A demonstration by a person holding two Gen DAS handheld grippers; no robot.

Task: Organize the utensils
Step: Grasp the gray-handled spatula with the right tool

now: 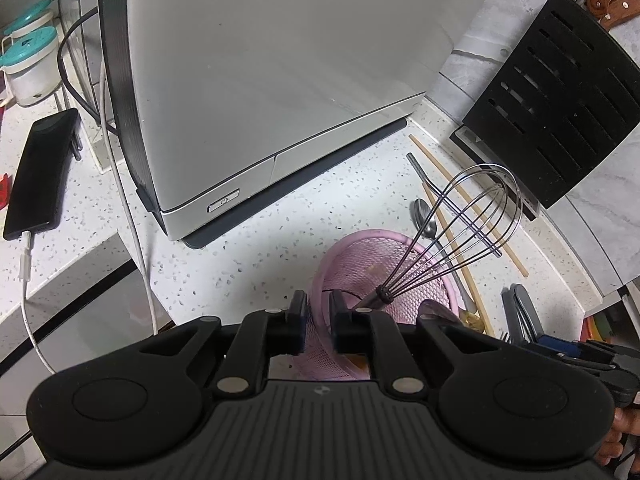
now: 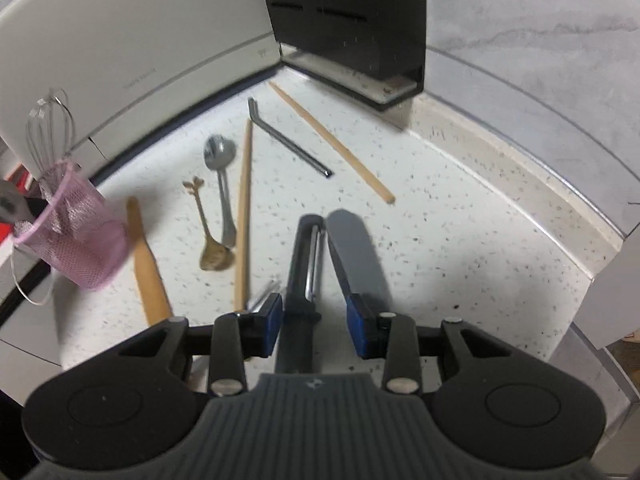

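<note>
The left gripper (image 1: 318, 322) is clamped on the rim of the pink mesh holder (image 1: 384, 276), one finger outside the wall and one inside, jaws nearly together on the thin mesh. A wire whisk (image 1: 460, 232) is stood in the holder, handle down, head leaning toward the black knife block (image 1: 560, 120). The right gripper (image 2: 314, 326) is seen with jaws partly apart; a dark-handled peeler (image 2: 304, 272) is placed between them, close against the left pad, while a gap is left to the right pad, so a firm grip cannot be confirmed. Loose utensils are spread on the speckled white desk (image 2: 460, 220) ahead of the right jaws: a steel spoon (image 2: 222, 176), a small gold spoon (image 2: 208, 236), two wooden chopsticks (image 2: 244, 208), a bent metal straw (image 2: 288, 140) and a wooden handle (image 2: 146, 264) just beside the holder. A grey utensil handle (image 2: 356, 248) is lying right of the peeler. A white appliance (image 1: 280, 80) is set behind the holder.
</note>
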